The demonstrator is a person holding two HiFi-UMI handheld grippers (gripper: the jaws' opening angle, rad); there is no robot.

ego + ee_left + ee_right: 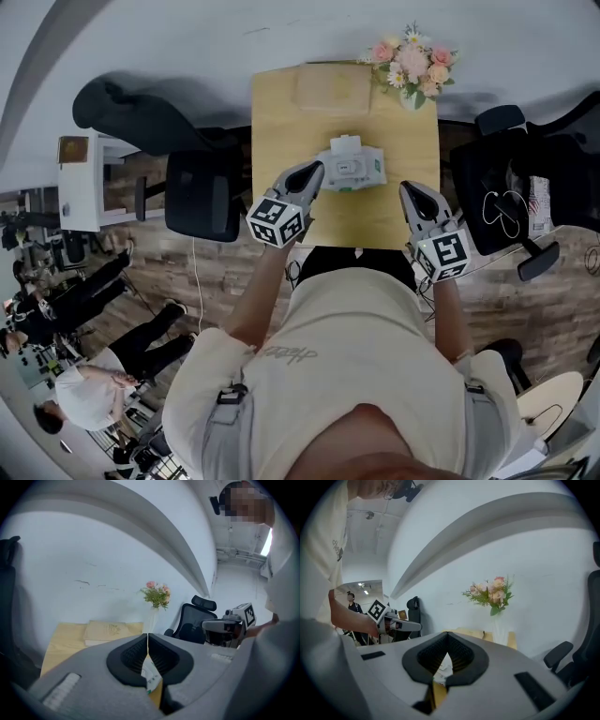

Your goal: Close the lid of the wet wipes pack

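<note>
Even, soft indoor light; strong fisheye bending and dark vignette at edges; near foreground slightly soft.

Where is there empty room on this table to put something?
The table's left side is bare, from the book down to the left gripper. So is the front strip across to the right gripper, and the right side under the flowers. The wipes pack crowds the middle.

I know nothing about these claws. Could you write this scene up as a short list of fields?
table: wooden
wipes pack: mid-table
lid: looks flipped up
left claw: shut, empty, tip by the pack's left end
right claw: shut, empty, apart from the pack, to its right
book: far edge
flowers: far right corner
</note>
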